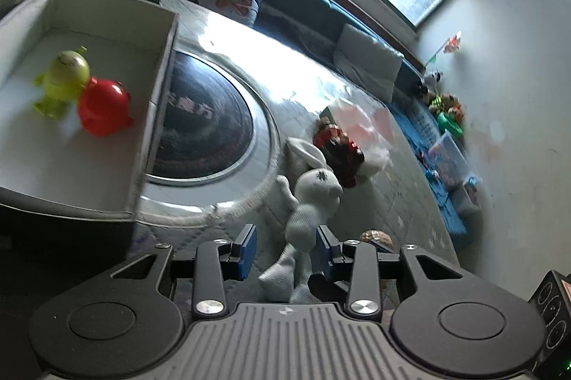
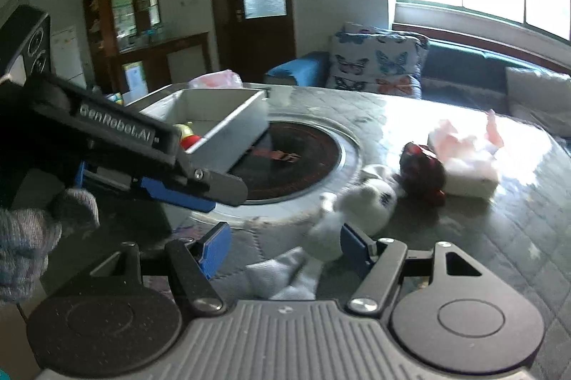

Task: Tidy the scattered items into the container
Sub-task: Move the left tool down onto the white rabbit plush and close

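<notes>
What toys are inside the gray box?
Inside the box are a green toy and a red toy, touching. The near wall hides part of the floor.

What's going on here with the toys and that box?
A person holding a grabbing tool in each hand is tidying toys into the grey box, which already holds a green figure and a red one. Both tools, left and right, stand open around the white stuffed rabbit on the table.

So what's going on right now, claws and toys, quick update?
Both claws open, left claw and right claw at the white bunny. Green toy and red toy already in box. Red-black toy touching the bunny's head.
</notes>
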The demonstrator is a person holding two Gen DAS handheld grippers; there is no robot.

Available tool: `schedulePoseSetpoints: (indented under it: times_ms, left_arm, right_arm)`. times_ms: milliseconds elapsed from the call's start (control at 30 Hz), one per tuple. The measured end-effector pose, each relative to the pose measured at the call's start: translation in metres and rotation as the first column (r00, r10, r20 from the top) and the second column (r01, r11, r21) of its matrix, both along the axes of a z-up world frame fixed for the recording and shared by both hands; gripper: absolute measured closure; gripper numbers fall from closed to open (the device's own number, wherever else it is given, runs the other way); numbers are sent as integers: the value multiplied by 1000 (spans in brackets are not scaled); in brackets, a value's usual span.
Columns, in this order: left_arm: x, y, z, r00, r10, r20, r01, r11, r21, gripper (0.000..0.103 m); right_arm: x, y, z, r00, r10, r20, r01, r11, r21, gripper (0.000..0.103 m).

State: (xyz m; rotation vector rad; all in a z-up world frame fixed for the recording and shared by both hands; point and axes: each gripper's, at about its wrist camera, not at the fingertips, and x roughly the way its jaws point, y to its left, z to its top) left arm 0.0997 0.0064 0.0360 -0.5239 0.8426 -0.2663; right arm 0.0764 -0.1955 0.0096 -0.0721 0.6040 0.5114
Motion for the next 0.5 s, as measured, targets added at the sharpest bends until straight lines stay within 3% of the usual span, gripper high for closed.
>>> schedulePoseSetpoints:
  times_ms: [500]
  left_arm:
    - [34, -26, -18, 999, -36, -33, 36, 999, -8, 64]
  right_arm:
    - [40, -15, -31, 994, -76, -73, 79, 996, 44, 33]
